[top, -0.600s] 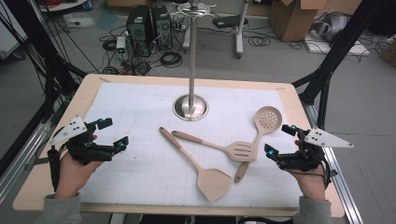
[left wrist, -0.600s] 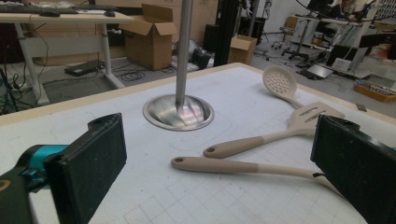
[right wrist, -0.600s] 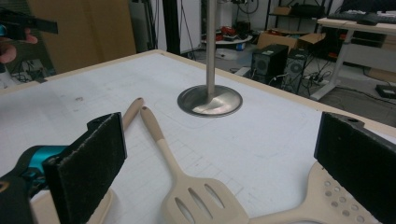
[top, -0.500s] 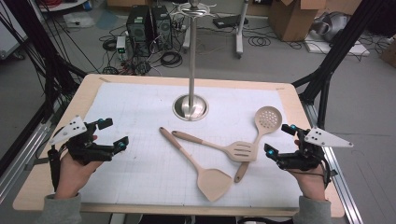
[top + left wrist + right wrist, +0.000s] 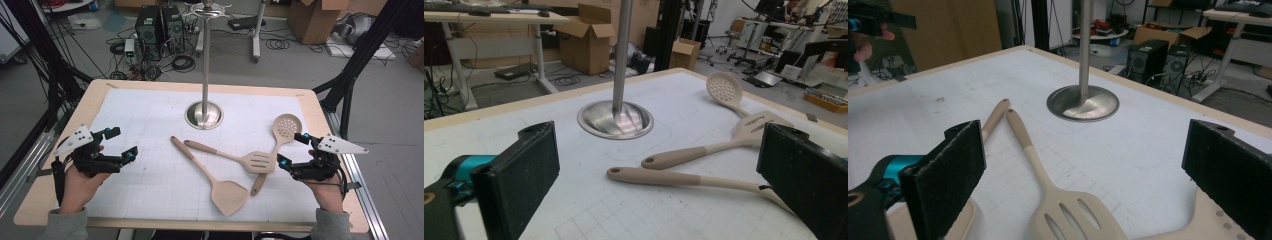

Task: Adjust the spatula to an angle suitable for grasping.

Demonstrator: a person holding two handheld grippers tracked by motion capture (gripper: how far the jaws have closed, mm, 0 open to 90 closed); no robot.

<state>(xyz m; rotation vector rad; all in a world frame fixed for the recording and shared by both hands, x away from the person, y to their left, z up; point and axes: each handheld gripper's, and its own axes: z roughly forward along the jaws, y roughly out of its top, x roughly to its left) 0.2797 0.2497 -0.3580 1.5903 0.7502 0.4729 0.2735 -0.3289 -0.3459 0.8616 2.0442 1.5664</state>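
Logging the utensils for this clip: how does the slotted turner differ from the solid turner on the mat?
The slotted turner has long slots cut in its blade; the solid turner has a plain, wider blade. The slotted turner lies farther from the person, its blade resting across the skimmer's handle; the solid turner's blade lies flat on the mat. Both are beige, with handles pointing left.

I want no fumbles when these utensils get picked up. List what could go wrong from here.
1. The beige slotted turner lies across the handle of the beige perforated skimmer; lifting the skimmer may drag the turner along.
2. The turner's handle ends close beside that of the beige solid spatula, so the open left gripper could nudge both.
3. The steel pole stand rises just behind; a swung utensil might strike it.
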